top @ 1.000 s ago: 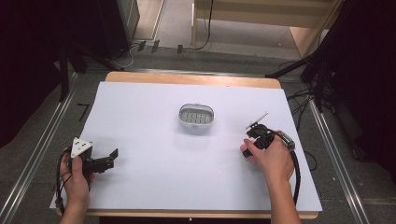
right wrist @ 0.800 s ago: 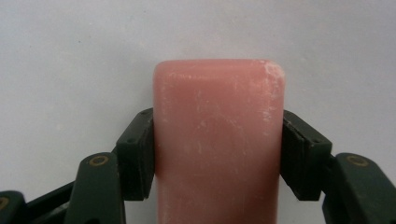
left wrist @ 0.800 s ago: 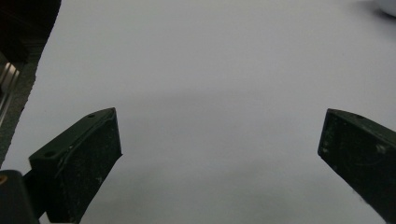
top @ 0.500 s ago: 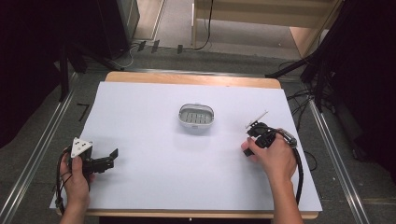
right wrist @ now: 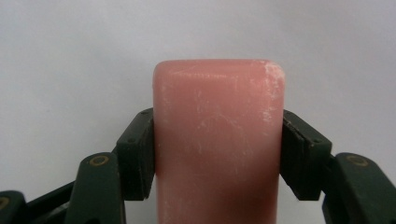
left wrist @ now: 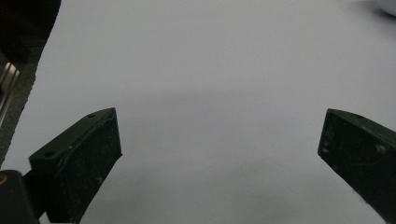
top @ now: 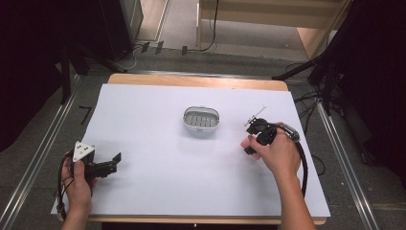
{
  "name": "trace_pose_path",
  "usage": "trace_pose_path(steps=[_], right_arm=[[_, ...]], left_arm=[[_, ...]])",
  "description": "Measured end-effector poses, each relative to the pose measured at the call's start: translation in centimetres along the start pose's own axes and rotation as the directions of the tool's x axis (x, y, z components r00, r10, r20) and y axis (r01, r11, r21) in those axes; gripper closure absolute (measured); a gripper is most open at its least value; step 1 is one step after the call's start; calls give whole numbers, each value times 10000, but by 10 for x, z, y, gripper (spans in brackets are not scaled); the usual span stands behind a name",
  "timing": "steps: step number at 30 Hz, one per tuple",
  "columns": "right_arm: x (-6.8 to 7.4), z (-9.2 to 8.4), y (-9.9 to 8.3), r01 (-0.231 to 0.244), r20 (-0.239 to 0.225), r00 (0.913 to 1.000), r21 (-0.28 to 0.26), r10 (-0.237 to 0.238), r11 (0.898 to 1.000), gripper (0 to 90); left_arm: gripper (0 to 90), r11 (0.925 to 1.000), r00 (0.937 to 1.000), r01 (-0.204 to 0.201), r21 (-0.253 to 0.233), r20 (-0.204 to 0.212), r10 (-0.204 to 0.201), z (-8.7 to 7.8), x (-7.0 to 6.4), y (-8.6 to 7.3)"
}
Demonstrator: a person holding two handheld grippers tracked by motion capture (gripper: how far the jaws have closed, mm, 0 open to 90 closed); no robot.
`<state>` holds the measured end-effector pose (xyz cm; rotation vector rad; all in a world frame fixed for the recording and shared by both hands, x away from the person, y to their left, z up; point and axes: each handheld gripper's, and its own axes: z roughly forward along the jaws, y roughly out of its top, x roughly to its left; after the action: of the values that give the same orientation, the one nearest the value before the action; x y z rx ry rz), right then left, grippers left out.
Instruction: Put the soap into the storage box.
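Observation:
My right gripper (right wrist: 218, 156) is shut on a pink bar of soap (right wrist: 218, 135), its two black pads pressing the bar's long sides above the white sheet. In the high view the right gripper (top: 252, 143) is held by a hand right of a small grey soap dish (top: 201, 120) that stands in the middle of the table. My left gripper (top: 115, 162) rests in the other hand at the front left, and in its own view the left gripper (left wrist: 219, 149) stands open wide with only bare sheet between its jaws.
A white sheet (top: 158, 177) covers the wooden table (top: 191, 80). Metal rails (top: 33, 163) run along both sides, and cables lie on the floor at the right. A black cable (top: 302, 163) loops from the right gripper past the wrist.
The right hand has lifted a little with the soap in its gripper and drifted slightly towards the dish. The left hand has not moved.

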<state>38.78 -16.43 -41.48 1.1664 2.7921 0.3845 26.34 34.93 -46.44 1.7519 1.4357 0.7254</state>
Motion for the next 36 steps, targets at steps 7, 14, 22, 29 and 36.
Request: trace_pose_path(steps=[7, 14, 22, 29, 36], right_arm=[[4, -1, 18, 655, -59, 9978, 15, -655, 9979, 386], [11, -5, 34, 1421, -134, 9897, -89, -1422, 9898, 386], [14, -11, 48, 1902, -386, 9807, -410, -1917, 9809, 386], [16, -16, 59, 2376, -506, 9694, -496, -2401, 9701, 386], [18, -19, 73, 2853, -628, 9551, -693, -2896, 9559, 386]], left_arm=[[0, 10000, 10000, 7, -6, -5, -7, 0, 0, 0], [0, 10000, 10000, -10, -5, 6, 10, 0, 0, 0], [0, 10000, 10000, -2, -7, 10, 2, 0, 0, 0], [0, 10000, 10000, -20, -10, 15, 20, 0, 0, 0], [0, 10000, 10000, -9, 1, 3, 9, 0, 0, 0]])
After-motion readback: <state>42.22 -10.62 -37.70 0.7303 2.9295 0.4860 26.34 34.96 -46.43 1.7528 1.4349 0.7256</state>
